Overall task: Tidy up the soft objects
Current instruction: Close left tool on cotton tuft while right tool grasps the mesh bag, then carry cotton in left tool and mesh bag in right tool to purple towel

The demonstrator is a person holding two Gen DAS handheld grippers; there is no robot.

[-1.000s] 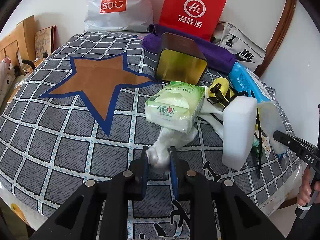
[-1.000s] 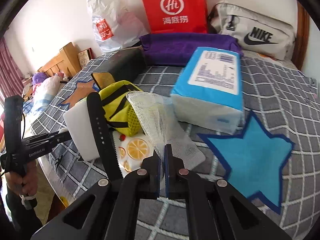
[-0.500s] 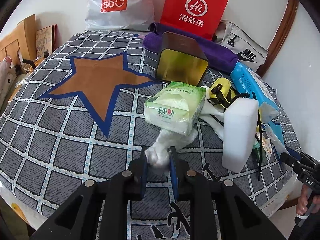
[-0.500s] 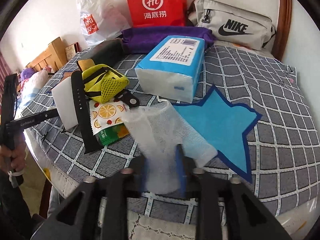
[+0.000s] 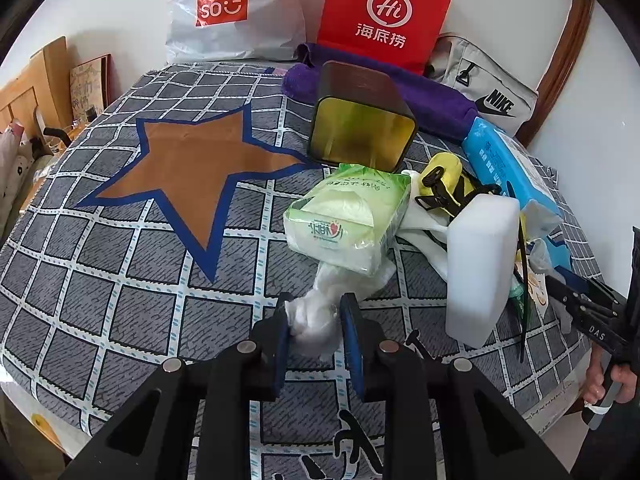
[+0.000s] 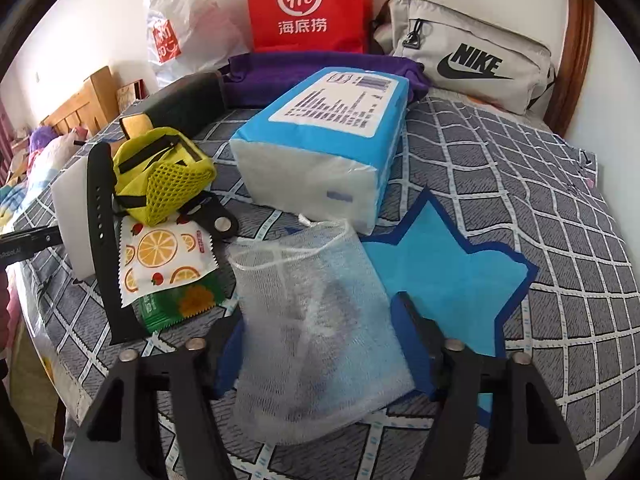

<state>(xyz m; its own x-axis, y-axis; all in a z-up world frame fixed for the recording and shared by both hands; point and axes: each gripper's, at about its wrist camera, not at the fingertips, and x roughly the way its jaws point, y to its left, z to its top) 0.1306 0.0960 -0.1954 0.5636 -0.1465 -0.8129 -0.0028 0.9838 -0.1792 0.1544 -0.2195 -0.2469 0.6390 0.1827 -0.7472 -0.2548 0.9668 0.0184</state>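
Observation:
My left gripper point(image 5: 316, 320) is shut on the twisted end of a white plastic bag point(image 5: 320, 312) that trails under a green tissue pack point(image 5: 352, 220). My right gripper point(image 6: 320, 344) is open, its jaws wide apart on either side of a white mesh pouch point(image 6: 316, 320) that lies loose on the bedsheet beside the blue star patch point(image 6: 452, 272). A blue tissue pack point(image 6: 328, 140), a yellow mesh bag point(image 6: 164, 176), a white foam block point(image 5: 480, 264) and snack packets point(image 6: 160, 256) lie close by.
An open gold tin point(image 5: 360, 128) lies on its side behind the green pack. A purple towel point(image 5: 420, 92), a red bag point(image 5: 384, 16), a Miniso bag point(image 5: 224, 8) and a Nike pouch point(image 6: 472, 64) line the wall. A black strap point(image 6: 104, 240) lies near the bed edge.
My right gripper has opened and let go of the mesh pouch, which now lies flat between the jaws. The left gripper still holds the white bag in the same place.

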